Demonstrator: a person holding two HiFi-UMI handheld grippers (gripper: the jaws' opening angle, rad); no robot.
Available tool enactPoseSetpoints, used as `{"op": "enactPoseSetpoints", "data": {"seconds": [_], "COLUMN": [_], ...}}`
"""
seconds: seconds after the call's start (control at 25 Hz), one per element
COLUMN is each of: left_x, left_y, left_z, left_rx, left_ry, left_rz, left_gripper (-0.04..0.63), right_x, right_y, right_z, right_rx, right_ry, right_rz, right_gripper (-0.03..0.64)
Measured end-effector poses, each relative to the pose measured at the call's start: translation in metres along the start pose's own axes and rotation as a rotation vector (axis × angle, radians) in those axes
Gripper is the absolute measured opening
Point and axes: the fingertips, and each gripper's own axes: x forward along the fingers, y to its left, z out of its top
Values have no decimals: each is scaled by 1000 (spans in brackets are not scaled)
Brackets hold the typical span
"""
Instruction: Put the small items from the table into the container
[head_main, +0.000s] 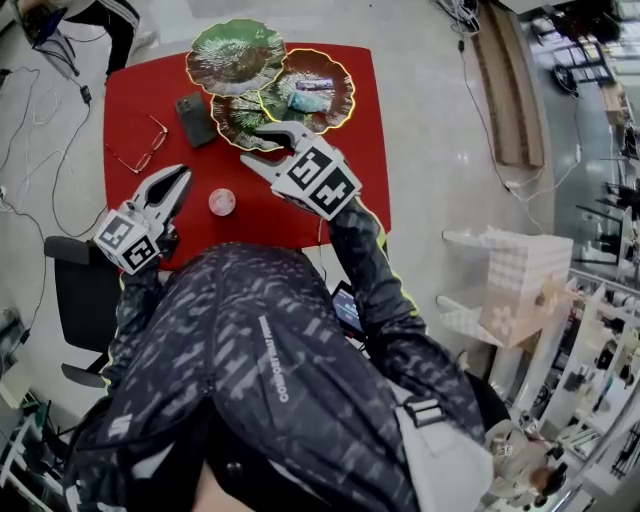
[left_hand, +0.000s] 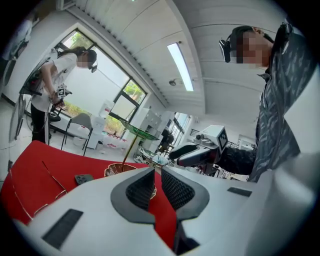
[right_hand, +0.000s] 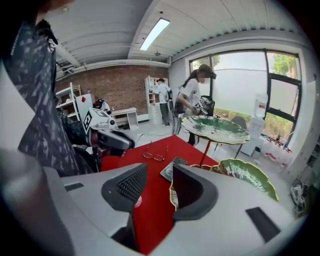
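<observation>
- Black office chair (head_main: 78, 292), on the pale floor (head_main: 430, 120), left side.
- White openwork stand (head_main: 515, 268), right side.
- Long wooden board (head_main: 508, 85), flat on the floor.
- Fluorescent ceiling strip light (left_hand: 180, 66).
- Red-brick back wall (right_hand: 125, 91).
- Standing person in a white top (right_hand: 192, 95), beside tall windows (right_hand: 235, 85).

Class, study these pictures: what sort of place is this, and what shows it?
Probably an indoor workshop or lab, not a home: a bare brick wall, a ceiling strip light, and loose cables across the polished floor.

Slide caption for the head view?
Left tongs and right tongs, both empty, above red table; glasses, phone, round jar lie loose.
</observation>
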Motion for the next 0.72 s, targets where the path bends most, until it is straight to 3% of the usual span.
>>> {"op": "enactPoseSetpoints", "data": {"seconds": [0.2, 0.72], "left_x": [-7, -23], "left_y": [2, 8], "left_z": [-6, -13], "left_rx": [-15, -32], "left_ry": [-2, 12], "left_rz": [22, 73], "left_gripper": [29, 29], "right_x": [18, 63], "right_y": [34, 76], "right_z": [-6, -50], "right_rx": [-37, -92], "right_ry": [34, 157], "right_rz": [104, 252], "right_gripper": [156, 224]}}
